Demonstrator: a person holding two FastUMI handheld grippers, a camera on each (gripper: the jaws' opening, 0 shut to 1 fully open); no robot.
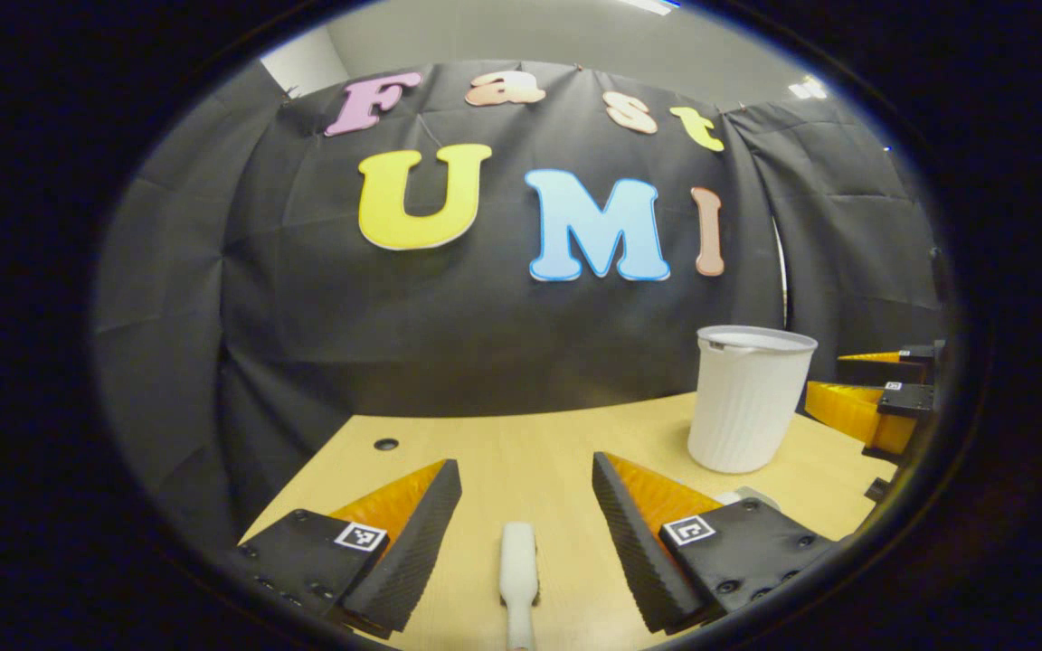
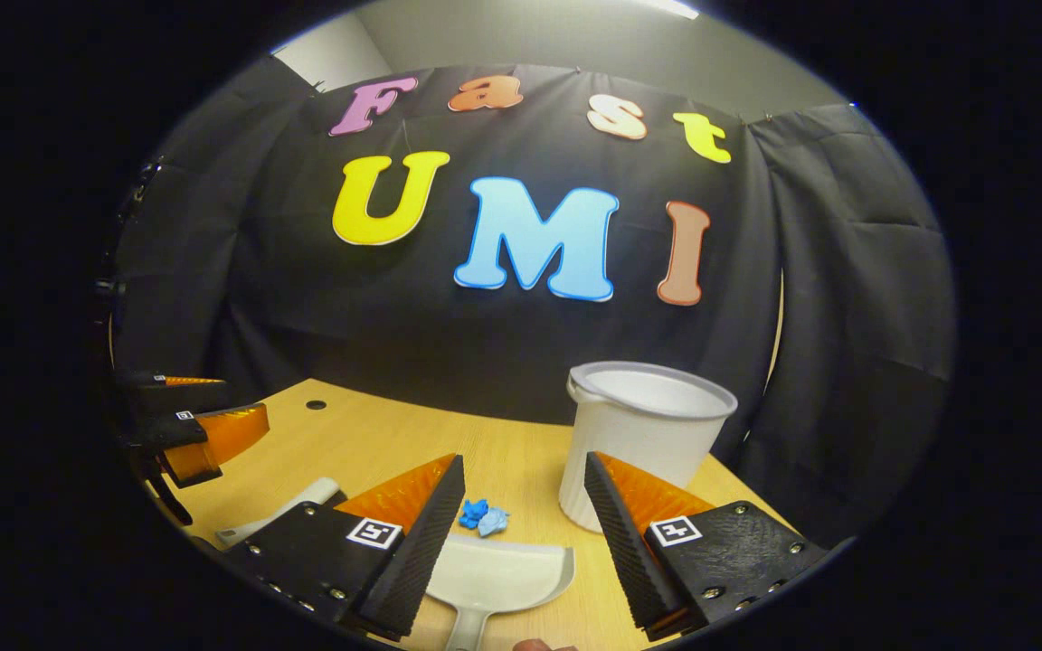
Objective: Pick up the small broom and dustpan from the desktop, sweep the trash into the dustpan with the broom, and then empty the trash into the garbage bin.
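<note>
The left gripper (image 1: 526, 506) is spread wide over the white broom handle (image 1: 518, 574), left of the bin (image 1: 750, 398). The right gripper (image 2: 525, 506), likewise spread, is aimed at the dustpan (image 2: 496, 571). Blue trash (image 2: 483, 517) lies just beyond it, beside the bin, likely for short sweeping.

A light wooden desktop (image 1: 521, 470) stood against the black cloth wall (image 1: 503, 325), with a small round dark hole (image 1: 386, 444) near its far left corner. Above the cloth showed a pale ceiling (image 2: 575, 41) and a lit light strip (image 2: 670, 9).
</note>
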